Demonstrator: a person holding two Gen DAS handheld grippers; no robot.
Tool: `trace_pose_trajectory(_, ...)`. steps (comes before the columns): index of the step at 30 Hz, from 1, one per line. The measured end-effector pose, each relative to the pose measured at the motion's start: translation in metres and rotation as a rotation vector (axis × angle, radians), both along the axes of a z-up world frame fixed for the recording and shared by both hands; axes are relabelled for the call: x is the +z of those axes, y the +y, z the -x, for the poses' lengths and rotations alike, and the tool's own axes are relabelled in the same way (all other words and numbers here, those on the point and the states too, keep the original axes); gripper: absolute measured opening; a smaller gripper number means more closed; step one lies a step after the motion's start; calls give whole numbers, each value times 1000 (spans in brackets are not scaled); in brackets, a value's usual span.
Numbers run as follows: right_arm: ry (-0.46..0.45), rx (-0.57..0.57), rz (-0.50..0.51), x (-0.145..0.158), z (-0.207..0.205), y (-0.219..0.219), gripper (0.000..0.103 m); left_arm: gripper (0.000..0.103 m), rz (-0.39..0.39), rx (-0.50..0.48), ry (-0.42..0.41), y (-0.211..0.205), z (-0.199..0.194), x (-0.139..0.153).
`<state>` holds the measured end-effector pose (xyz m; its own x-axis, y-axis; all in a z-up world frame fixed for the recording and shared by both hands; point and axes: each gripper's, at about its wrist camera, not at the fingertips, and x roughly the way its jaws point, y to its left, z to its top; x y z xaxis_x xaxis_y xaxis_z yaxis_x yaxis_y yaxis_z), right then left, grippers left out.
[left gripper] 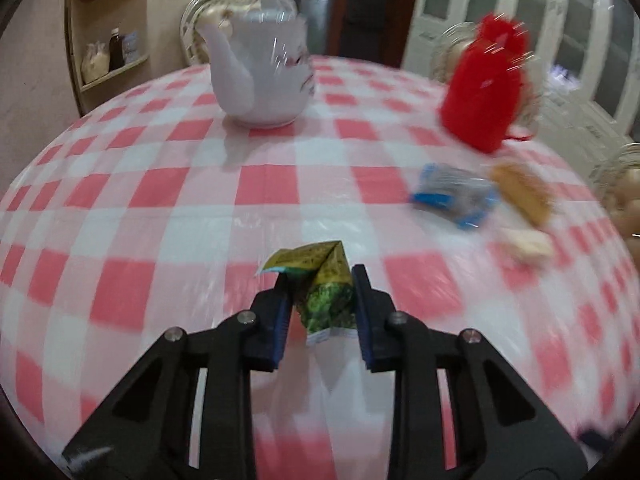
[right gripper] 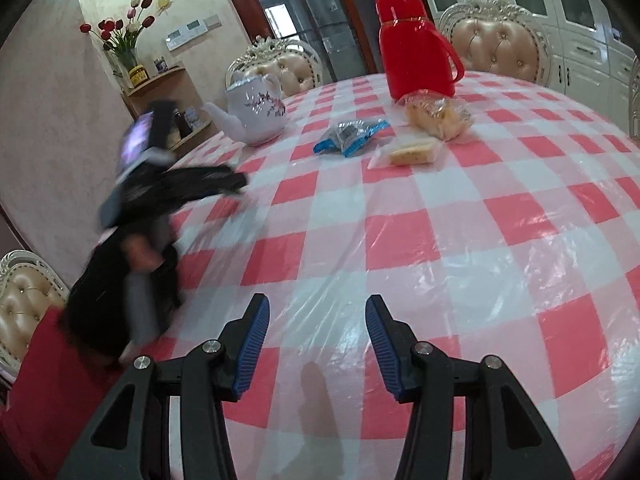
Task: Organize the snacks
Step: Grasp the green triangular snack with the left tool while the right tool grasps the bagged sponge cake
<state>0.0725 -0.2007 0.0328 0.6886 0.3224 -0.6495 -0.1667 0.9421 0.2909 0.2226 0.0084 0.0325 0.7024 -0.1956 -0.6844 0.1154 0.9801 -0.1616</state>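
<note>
My left gripper (left gripper: 320, 276) is shut on a green snack packet (left gripper: 326, 290) and holds it above the red-and-white checked table (left gripper: 160, 208). The left gripper also shows, blurred, in the right wrist view (right gripper: 236, 182). A blue snack packet (left gripper: 454, 194) (right gripper: 352, 136), a bag of bread pieces (left gripper: 520, 196) (right gripper: 438, 114) and a wrapped pale cake slice (left gripper: 528, 244) (right gripper: 412, 152) lie together at the far right. My right gripper (right gripper: 316, 312) is open and empty over the near part of the table.
A white teapot (left gripper: 260, 76) (right gripper: 256, 116) stands at the far left of the table (right gripper: 440, 240). A red thermos jug (left gripper: 486, 84) (right gripper: 416, 52) stands behind the snacks. Padded chairs (right gripper: 496, 40) ring the table. A corner shelf (left gripper: 108, 32) is by the wall.
</note>
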Motion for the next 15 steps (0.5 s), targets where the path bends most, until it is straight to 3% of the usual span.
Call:
trace_pose_trajectory(4, -19, 34, 12, 3, -16, -1, 51, 32, 75, -1, -41, 20, 71, 14)
trace_pose_trajectory(8, -63, 135, 74, 15, -67, -9, 51, 32, 199, 52, -13, 42, 125, 10)
trace_pose_trajectory(15, 11, 210, 136, 12, -196, -21, 51, 32, 135, -6, -39, 22, 135, 14)
